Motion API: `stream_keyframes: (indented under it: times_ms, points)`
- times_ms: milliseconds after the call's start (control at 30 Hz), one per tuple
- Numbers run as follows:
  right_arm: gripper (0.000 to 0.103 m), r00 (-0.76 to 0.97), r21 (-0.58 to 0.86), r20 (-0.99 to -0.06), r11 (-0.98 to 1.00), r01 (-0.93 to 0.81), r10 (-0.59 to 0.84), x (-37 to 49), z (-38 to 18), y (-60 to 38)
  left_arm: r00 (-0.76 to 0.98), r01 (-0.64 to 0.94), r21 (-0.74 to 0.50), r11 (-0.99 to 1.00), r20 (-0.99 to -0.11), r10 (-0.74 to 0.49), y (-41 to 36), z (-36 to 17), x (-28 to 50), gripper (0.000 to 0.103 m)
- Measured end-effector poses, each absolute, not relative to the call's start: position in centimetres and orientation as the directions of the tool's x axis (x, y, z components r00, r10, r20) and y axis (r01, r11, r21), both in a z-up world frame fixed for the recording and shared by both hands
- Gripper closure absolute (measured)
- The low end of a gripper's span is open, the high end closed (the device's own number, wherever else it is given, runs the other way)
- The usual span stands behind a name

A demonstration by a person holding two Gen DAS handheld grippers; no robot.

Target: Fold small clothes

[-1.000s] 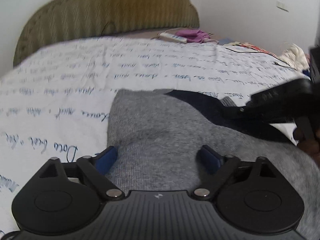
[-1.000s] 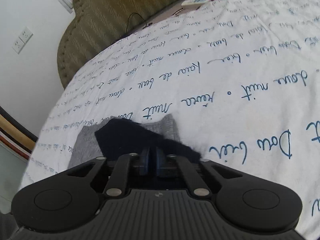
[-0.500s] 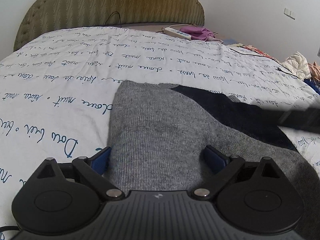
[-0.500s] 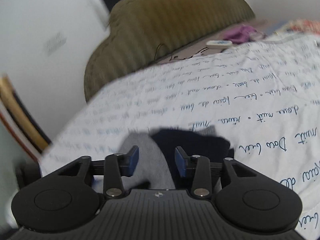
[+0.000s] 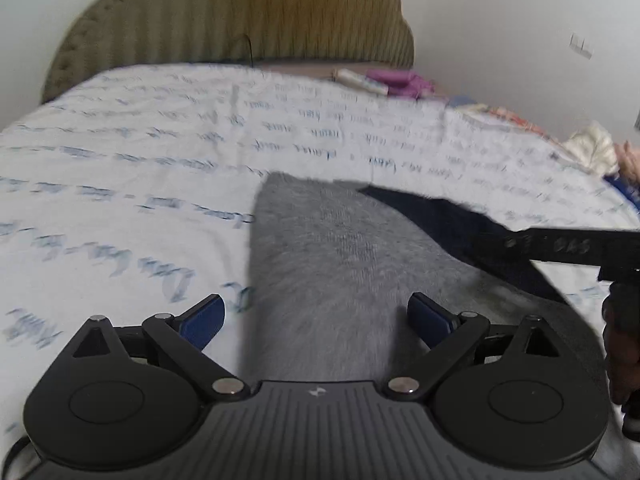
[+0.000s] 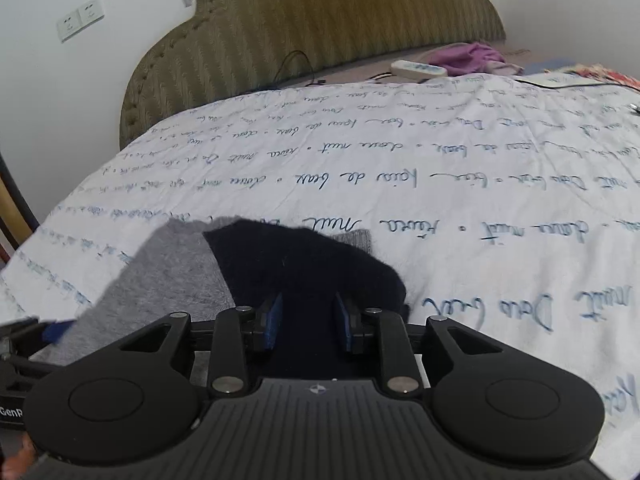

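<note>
The grey garment [image 5: 332, 280] with its dark navy part [image 6: 304, 268] lies flat on the white bedsheet [image 6: 460, 200]. The left gripper [image 5: 316, 316] is wide apart above it. The right gripper [image 6: 308, 320], at its 3 o'clock side, is half apart over the navy part, gripping nothing.

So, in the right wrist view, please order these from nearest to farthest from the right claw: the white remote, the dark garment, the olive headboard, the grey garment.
1. Dark garment: between the open right claw fingers.
2. Grey garment: just left, under the dark one.
3. White remote and olive headboard: far end of the bed, too close to call.
</note>
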State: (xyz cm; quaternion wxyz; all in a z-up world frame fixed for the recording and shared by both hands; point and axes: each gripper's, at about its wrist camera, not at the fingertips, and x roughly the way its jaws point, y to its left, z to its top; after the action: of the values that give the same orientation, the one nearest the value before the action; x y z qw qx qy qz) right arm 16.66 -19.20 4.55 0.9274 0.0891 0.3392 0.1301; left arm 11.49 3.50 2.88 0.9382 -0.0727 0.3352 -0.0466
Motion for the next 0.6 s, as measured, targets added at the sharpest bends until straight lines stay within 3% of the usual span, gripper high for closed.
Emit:
stream_keyframes:
  times_ms: [33,133,200,267,367,600]
  points:
    - [0.059,0.757,0.263,-0.577,0.947,-0.182,0.306,15.2,5.5,-19.7,0.789,0.061,-0.18,0.982,-0.594,-0.157,4.0,3.5,9.9,0.004]
    - [0.048,0.789,0.328,-0.487,0.916,-0.231,0.374,10.4,7.6,-21.0,0.834,0.146,-0.163,0.976,-0.511,-0.21,4.2,4.6,5.3,0.004]
    - [0.043,0.746,0.379,-0.494,0.883,-0.276,0.446,8.6,7.2,-20.9,0.82,0.229,-0.139,0.963,-0.506,-0.268,3.3,4.3,3.8,0.004]
    - [0.043,0.71,0.378,-0.537,0.882,-0.28,0.456,8.0,5.7,-20.3,0.776,0.291,-0.117,0.95,-0.552,-0.306,1.9,3.1,3.6,0.004]
    - [0.045,0.69,0.397,-0.573,0.886,-0.238,0.442,8.9,2.6,-21.0,0.754,0.296,-0.008,0.955,-0.612,-0.239,0.1,1.5,4.4,0.0]
    - [0.042,0.714,0.402,-0.567,0.894,-0.195,0.411,7.4,5.6,-22.4,0.772,0.203,-0.103,0.974,-0.594,-0.224,3.4,3.9,2.5,0.0]
